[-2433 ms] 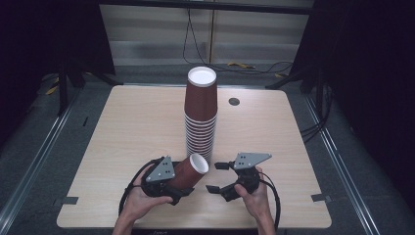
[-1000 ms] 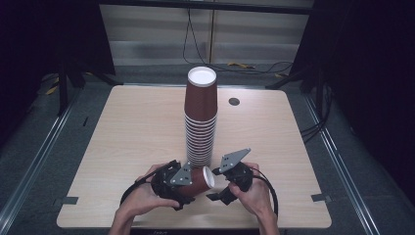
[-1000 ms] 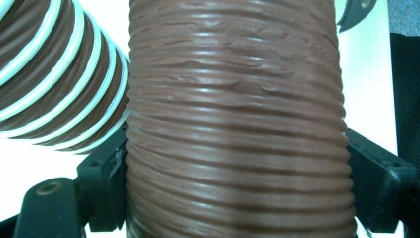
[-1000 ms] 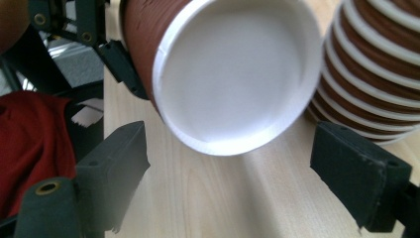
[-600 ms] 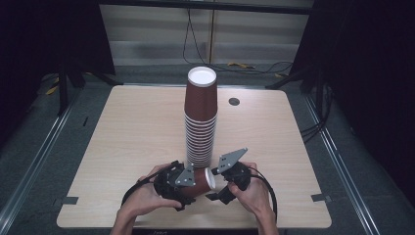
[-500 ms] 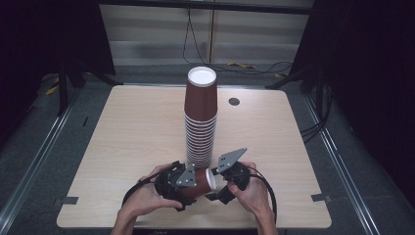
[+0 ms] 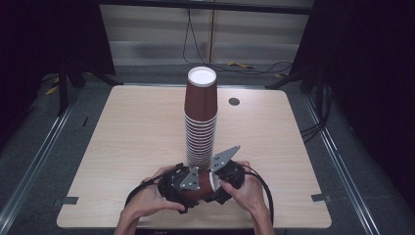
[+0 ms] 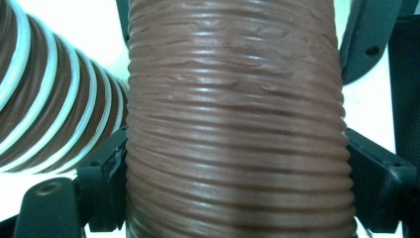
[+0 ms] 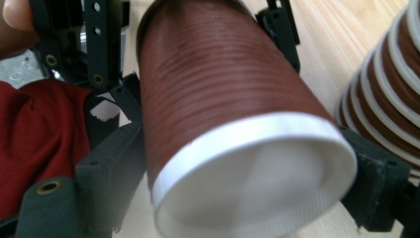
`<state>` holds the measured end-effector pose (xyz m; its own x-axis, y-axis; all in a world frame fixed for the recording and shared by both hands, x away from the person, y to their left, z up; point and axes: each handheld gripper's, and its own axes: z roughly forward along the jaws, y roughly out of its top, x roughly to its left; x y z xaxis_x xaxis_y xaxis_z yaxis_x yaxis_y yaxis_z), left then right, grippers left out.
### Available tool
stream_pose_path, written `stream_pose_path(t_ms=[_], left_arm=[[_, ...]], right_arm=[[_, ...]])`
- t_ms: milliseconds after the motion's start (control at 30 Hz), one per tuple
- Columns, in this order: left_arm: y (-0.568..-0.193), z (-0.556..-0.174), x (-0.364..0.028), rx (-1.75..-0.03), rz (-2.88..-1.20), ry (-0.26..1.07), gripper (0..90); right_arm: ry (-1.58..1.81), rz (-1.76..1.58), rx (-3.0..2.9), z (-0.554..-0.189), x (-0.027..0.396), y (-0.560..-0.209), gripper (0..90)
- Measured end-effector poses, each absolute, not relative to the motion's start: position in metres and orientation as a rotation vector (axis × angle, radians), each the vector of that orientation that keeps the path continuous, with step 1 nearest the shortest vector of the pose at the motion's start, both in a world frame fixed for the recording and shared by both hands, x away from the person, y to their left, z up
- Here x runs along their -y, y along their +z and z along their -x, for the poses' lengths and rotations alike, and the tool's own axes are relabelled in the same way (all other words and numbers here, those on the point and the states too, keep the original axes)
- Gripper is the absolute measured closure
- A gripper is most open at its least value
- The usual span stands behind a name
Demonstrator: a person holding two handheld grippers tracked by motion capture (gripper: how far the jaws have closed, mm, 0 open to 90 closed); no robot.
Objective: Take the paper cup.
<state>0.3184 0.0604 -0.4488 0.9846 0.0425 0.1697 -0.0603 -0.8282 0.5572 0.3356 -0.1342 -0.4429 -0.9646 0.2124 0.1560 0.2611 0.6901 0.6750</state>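
Observation:
A single brown ribbed paper cup (image 7: 201, 186) lies on its side near the table's front edge, between both hands. My left gripper (image 7: 193, 185) is shut on the cup's body (image 8: 237, 129), with a jaw pressing on each flank (image 8: 237, 173). My right gripper (image 7: 215, 182) faces it from the right. Its jaws touch both sides of the white rim at the cup's mouth (image 9: 247, 163), midway point (image 9: 242, 191). A tall stack of upturned brown cups (image 7: 200, 122) stands just behind the grippers, also close by as the stack (image 9: 386, 99) and the stack (image 8: 44, 99).
The light wooden table (image 7: 122, 137) has a small round dark grommet (image 7: 234, 101) at the back right. Black cables trail from both grippers toward the front edge. A red sleeve (image 9: 39, 134) sits behind the left gripper's frame (image 9: 99, 44).
The right gripper moved left onto the mouth of the cup, which has tipped from angled up to nearly level. Over the last second both hands have stayed almost still.

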Motion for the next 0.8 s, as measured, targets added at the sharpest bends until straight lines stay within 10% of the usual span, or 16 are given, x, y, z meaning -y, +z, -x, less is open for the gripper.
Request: stream_pose_path(t_ms=[800], left_arm=[[-0.4555, -0.3177, -0.0644, 0.028, -2.445, 0.201, 12.1]], right_arm=[[-1.145, 0.35, 2.776, -0.338, 0.1314, -0.4431, 20.3]])
